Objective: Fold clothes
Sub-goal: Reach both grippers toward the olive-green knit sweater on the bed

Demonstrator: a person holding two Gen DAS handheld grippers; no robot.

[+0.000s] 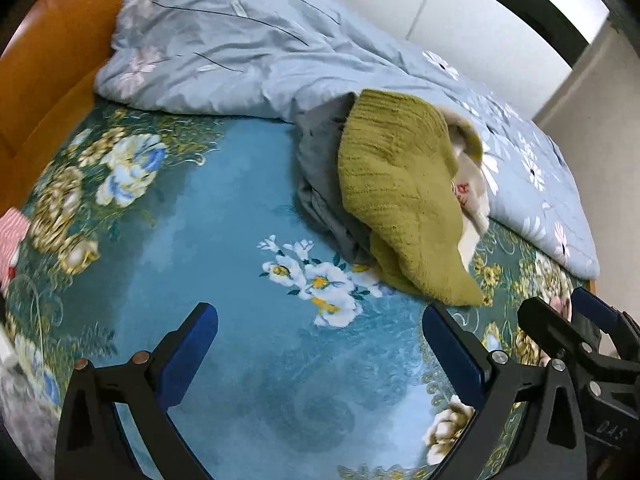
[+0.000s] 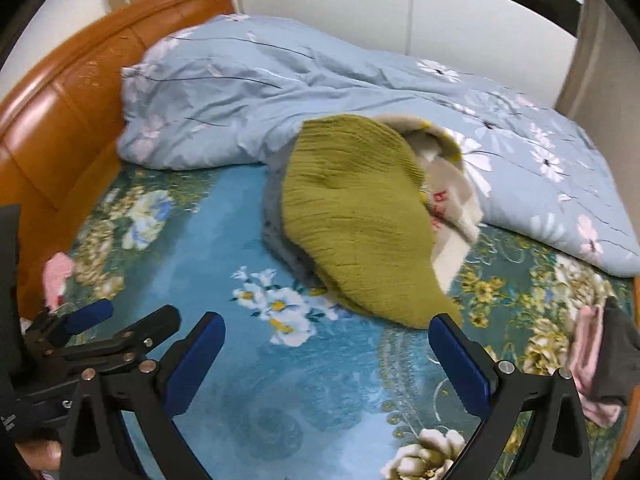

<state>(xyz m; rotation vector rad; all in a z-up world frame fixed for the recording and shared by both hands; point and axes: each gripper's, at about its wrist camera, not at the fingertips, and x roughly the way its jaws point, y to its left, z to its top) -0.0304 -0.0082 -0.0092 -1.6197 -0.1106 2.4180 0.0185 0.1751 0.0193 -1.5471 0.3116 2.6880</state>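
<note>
As far as both views show, the folding has not begun; the olive-green ribbed knit sweater lies crumpled on a grey garment against the pale blue flowered duvet, on the teal floral bedsheet; the left gripper and right gripper hover before the pile, jaws spread wide, grasping nothing; spreading flat and every fold remain.

Orange wooden headboard, white wall, bed with blue floral sheet, pale blue quilt
</note>
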